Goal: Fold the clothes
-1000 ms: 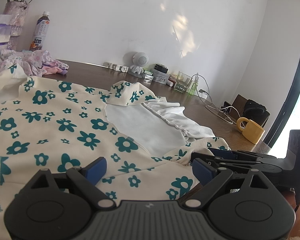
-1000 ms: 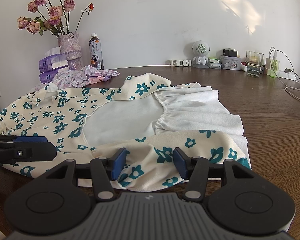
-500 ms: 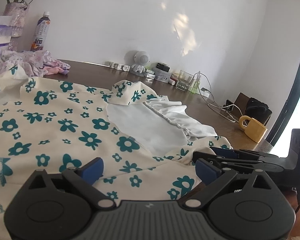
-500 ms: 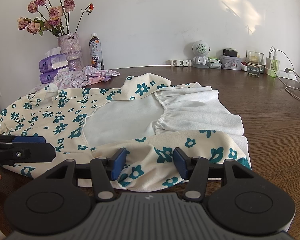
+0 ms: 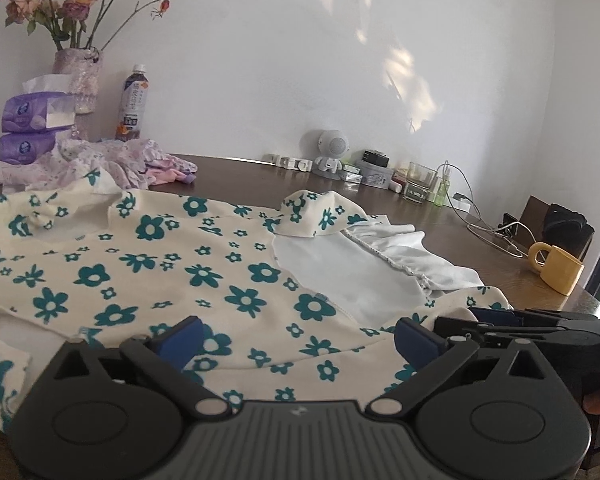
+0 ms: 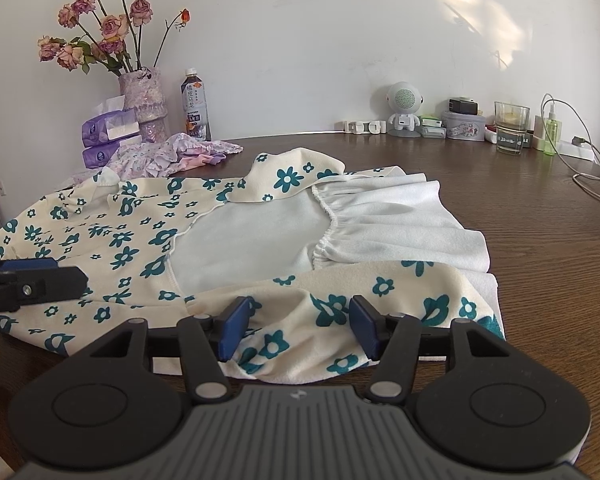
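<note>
A cream garment with teal flowers (image 5: 148, 276) lies spread on the brown table (image 6: 540, 240), its white lining (image 6: 252, 236) and gathered white frill (image 6: 400, 228) turned up. My left gripper (image 5: 298, 340) stands wide open over the near hem, with cloth lying between its blue pads (image 5: 182, 334). In the right wrist view my right gripper (image 6: 300, 324) is open astride the folded front edge of the garment (image 6: 340, 300). The right gripper (image 5: 520, 320) also shows at the right in the left wrist view, and the left gripper (image 6: 32, 278) shows at the left in the right wrist view.
A crumpled lilac garment (image 6: 172, 156), tissue packs (image 6: 108, 128), a vase of dried roses (image 6: 144, 104) and a bottle (image 6: 196, 104) stand at the back left. A speaker figure (image 6: 404, 108), a glass (image 6: 510, 126) and cables (image 6: 592, 176) line the back right. A yellow mug (image 5: 556, 272) sits by the right edge.
The left wrist view has swung left and tilted up, so the vase and tissue packs now show fully. The right gripper and the garment have barely moved.
</note>
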A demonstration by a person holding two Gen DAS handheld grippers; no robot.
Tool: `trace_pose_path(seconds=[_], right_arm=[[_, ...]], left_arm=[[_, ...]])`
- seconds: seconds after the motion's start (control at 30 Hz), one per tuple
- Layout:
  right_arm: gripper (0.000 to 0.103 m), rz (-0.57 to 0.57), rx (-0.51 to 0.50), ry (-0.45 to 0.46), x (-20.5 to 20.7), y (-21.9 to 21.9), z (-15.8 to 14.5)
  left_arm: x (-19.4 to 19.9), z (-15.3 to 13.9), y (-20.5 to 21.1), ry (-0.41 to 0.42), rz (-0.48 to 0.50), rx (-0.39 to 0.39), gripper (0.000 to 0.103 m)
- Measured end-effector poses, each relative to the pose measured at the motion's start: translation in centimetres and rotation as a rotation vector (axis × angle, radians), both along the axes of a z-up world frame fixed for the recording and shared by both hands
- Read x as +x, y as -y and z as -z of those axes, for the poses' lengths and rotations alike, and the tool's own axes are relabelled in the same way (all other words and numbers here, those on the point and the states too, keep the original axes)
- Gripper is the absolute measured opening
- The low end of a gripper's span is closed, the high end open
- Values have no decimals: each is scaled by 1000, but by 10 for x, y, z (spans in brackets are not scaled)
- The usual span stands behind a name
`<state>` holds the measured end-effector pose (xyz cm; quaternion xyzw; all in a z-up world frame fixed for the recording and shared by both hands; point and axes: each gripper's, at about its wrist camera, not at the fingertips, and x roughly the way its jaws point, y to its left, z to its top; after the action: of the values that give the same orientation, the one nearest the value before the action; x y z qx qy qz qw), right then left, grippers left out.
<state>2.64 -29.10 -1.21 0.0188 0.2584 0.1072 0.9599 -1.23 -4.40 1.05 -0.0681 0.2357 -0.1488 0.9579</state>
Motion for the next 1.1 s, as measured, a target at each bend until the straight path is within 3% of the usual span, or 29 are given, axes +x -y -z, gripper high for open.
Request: trace_pose_path(seconds=[0.53, 0.63, 0.77, 0.93, 1.1], right_arm=[[58, -2, 7, 4, 0, 1, 0], [62, -2, 3, 14, -1, 1, -1], [79, -14, -25, 31, -3, -3, -3], [80, -23, -93, 68, -11, -15, -6], [81, -61, -21, 77, -19, -17, -16]], left_arm=[[-10, -10, -41, 38, -203, 63, 103], [-13, -11, -44, 51, -224, 94, 103], [-17, -12, -47, 62, -242, 121, 103], [-24, -12, -51, 77, -245, 142, 103], [-25, -12, -61, 56, -249, 103, 103]])
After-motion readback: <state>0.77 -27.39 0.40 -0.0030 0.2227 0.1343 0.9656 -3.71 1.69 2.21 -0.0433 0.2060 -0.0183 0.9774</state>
